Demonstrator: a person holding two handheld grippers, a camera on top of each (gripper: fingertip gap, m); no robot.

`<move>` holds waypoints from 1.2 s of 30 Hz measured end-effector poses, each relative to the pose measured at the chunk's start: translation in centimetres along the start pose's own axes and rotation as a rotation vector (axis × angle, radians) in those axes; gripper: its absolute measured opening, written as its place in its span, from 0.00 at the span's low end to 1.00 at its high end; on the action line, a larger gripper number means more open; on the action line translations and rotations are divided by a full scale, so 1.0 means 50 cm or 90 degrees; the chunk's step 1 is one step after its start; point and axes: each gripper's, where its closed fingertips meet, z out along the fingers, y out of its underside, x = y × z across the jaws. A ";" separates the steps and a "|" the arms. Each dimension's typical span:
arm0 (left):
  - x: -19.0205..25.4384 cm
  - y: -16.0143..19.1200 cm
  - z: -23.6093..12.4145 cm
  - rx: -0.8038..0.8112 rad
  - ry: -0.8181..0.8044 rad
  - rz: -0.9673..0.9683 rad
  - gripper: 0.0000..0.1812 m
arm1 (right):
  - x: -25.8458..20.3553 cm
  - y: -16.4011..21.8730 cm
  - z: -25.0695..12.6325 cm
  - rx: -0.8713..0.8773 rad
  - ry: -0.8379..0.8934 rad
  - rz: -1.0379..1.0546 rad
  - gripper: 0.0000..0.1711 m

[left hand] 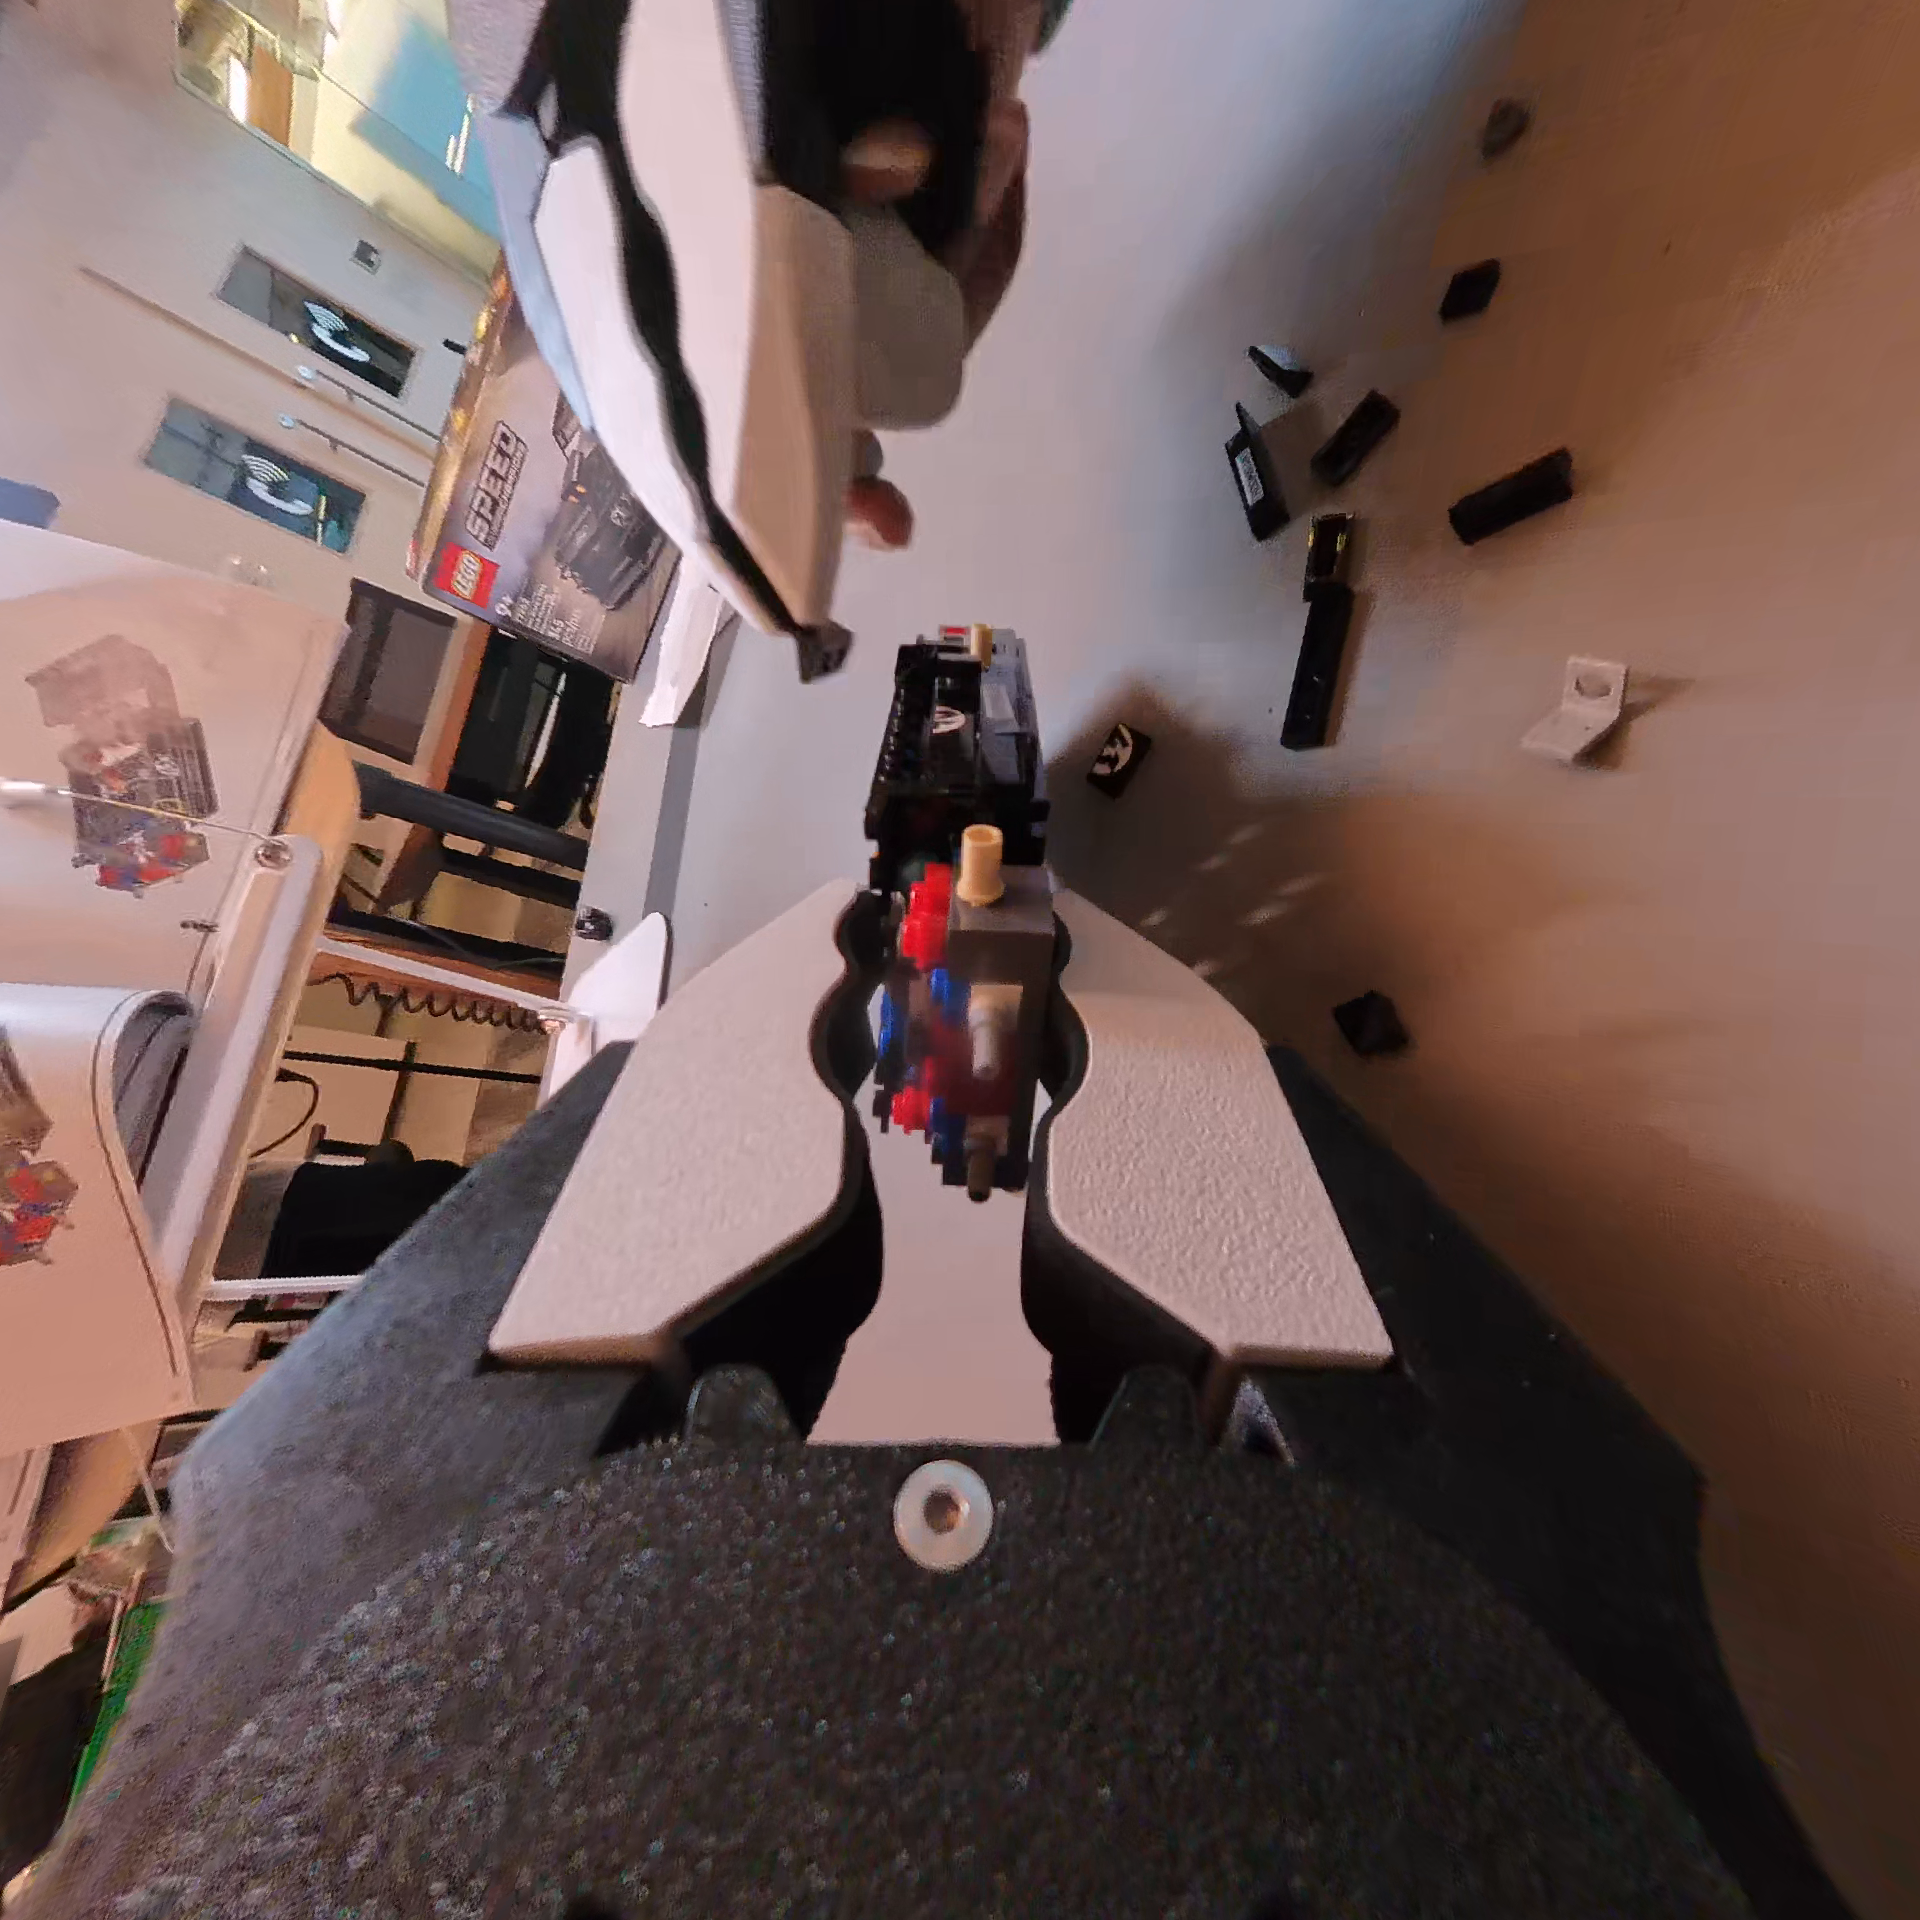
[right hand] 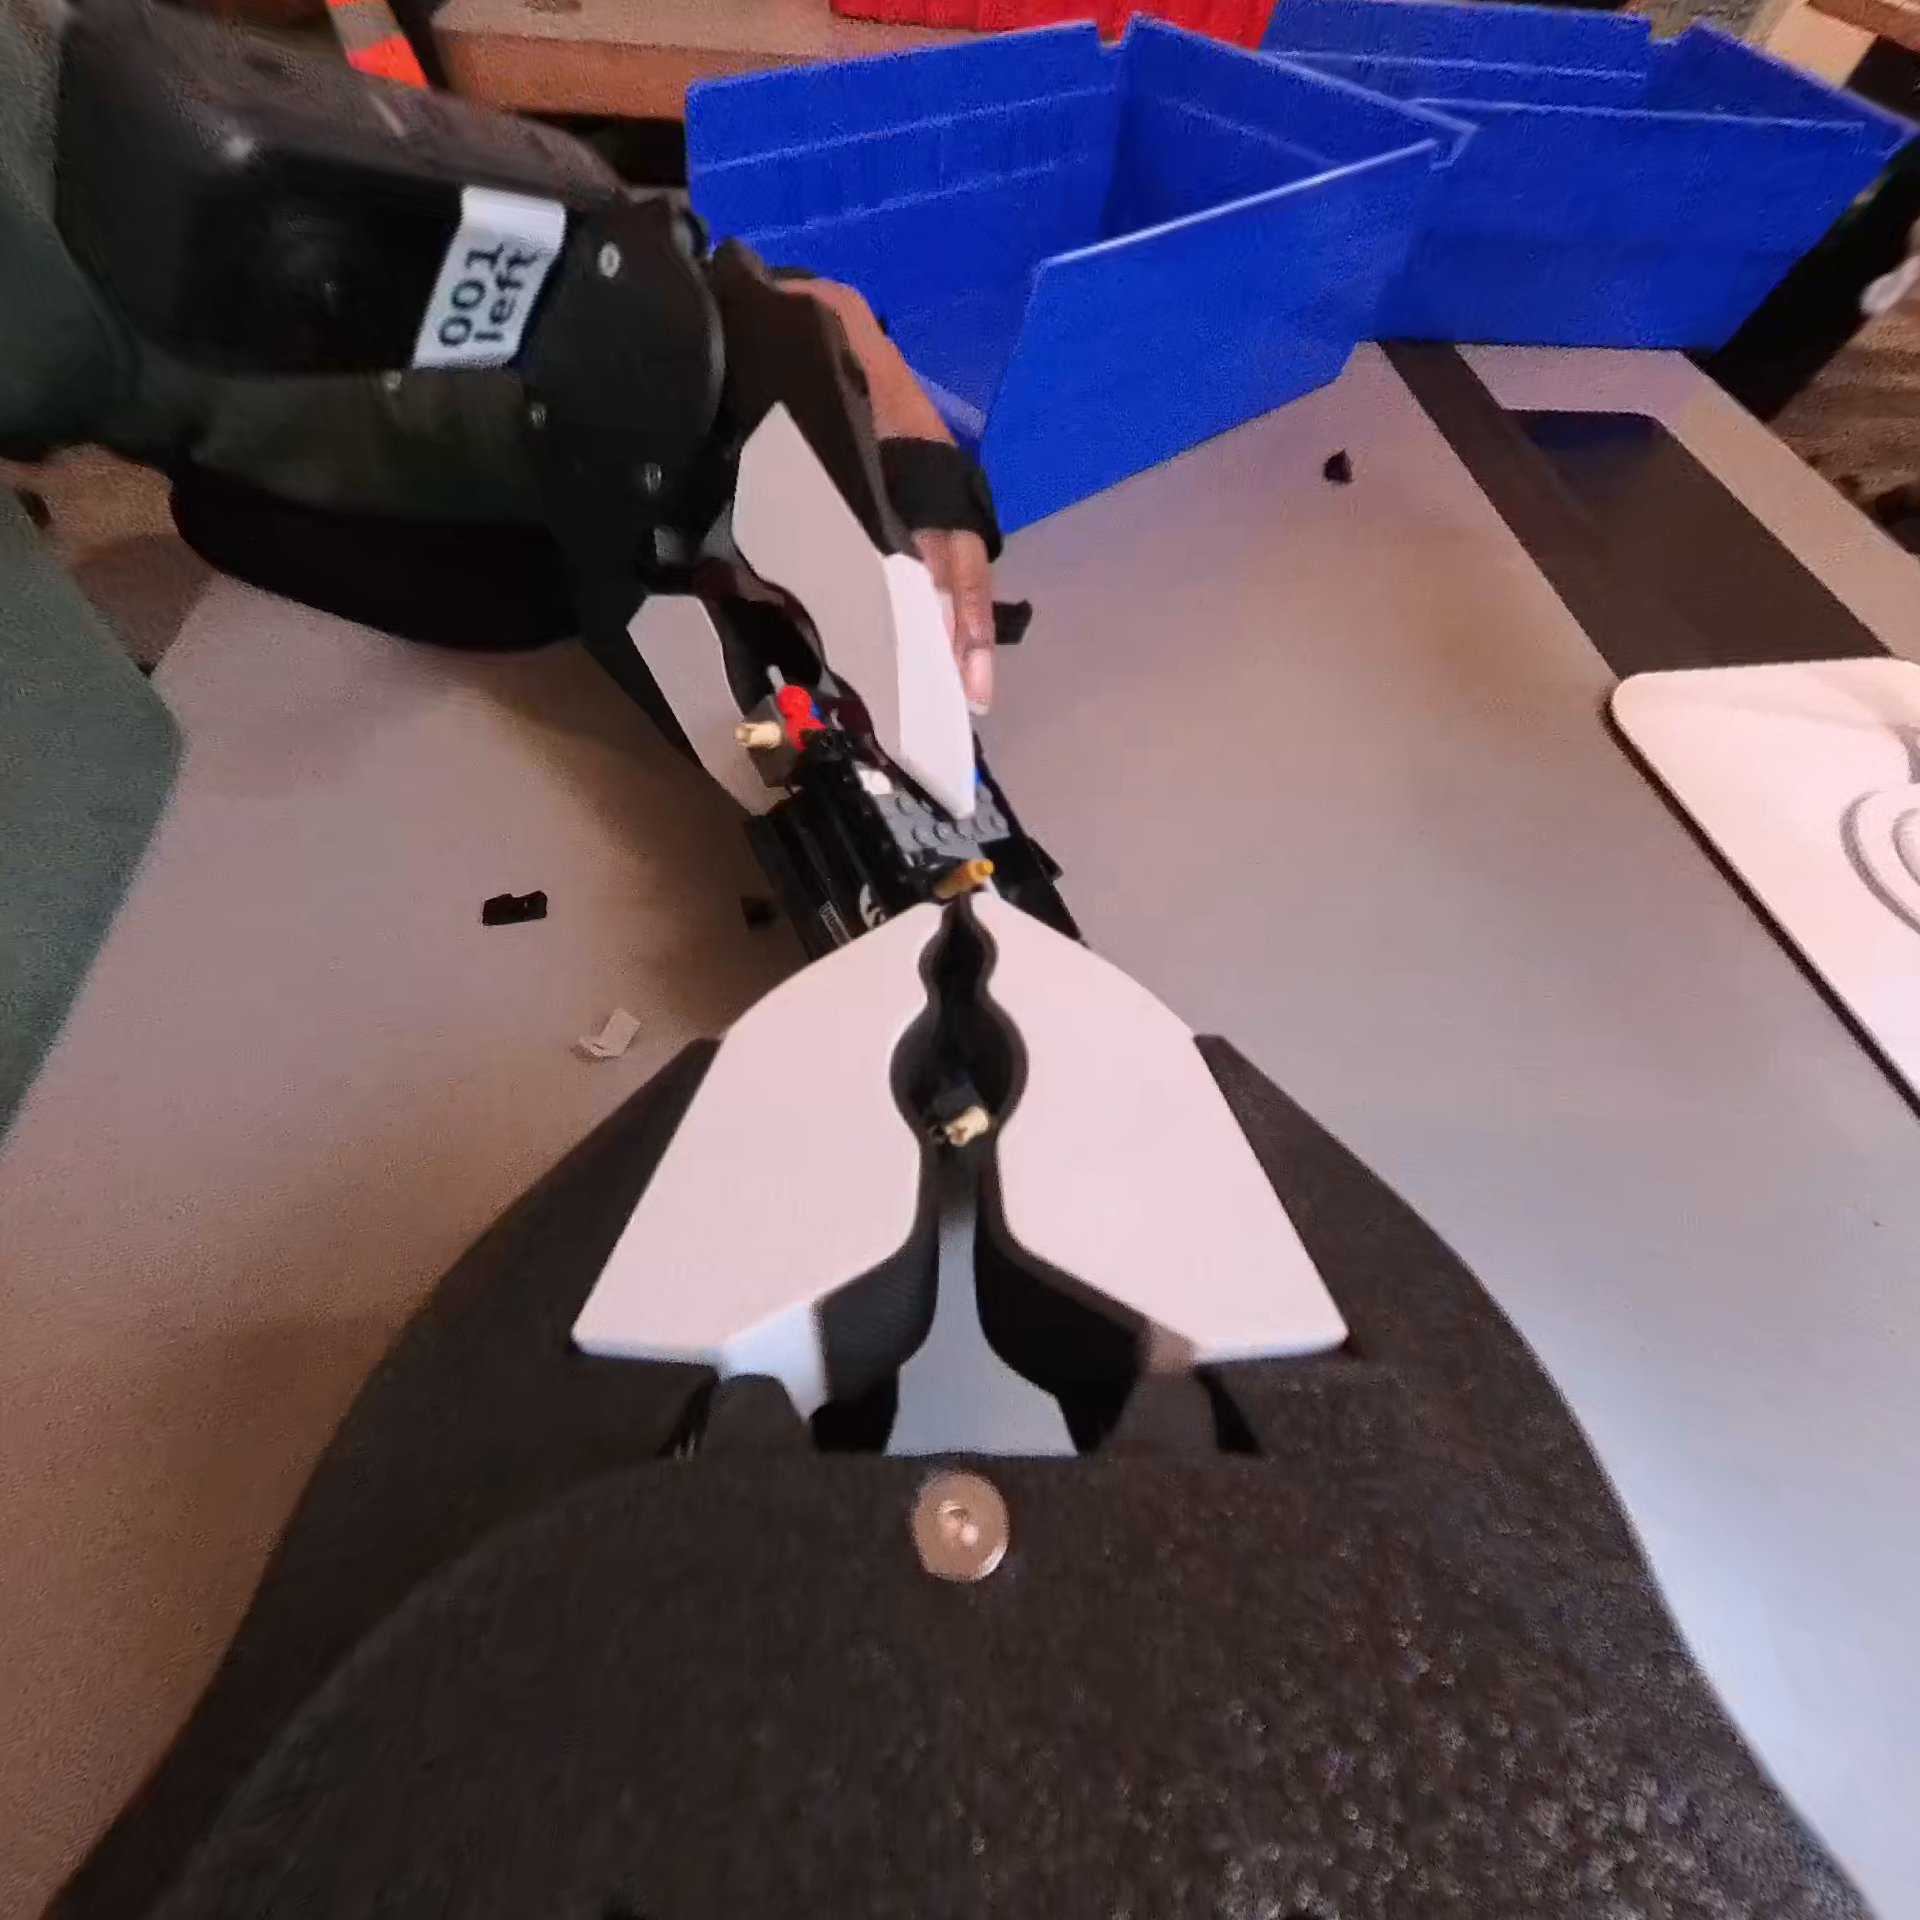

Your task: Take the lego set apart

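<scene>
The lego model [left hand: 956, 748] is a black car body with red and blue bricks, a grey block and tan pins. My left gripper [left hand: 961, 935] is shut on its near end, both pads pressing its sides, and holds it on its side over the table. The right wrist view shows the same grasp: the left gripper [right hand: 852, 769] clamps the model [right hand: 883, 842]. My right gripper [right hand: 961, 914] is shut, its tips together just in front of a tan pin [right hand: 961, 878] at the model's end. In the left wrist view it [left hand: 821, 644] hangs beside the model's far end.
Several loose black pieces [left hand: 1512, 509] and a white bracket [left hand: 1579, 712] lie on the table to the right. A lego box [left hand: 530, 520] stands behind. Blue bins [right hand: 1143, 260] stand at the table's back, a white board [right hand: 1787, 790] at the right. A hand [right hand: 971, 623] holds the left gripper. The gap from one gripper's tips to the other's is roughly 5 cm. The white bracket [left hand: 1579, 712] lies around 8 cm away from my left fingertips. The right camera catches it too, in the right wrist view [right hand: 610, 1030].
</scene>
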 end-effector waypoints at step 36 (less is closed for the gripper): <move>-0.004 0.003 -0.005 0.016 0.034 -0.114 0.16 | -0.024 0.037 0.026 -0.127 0.112 -0.290 0.04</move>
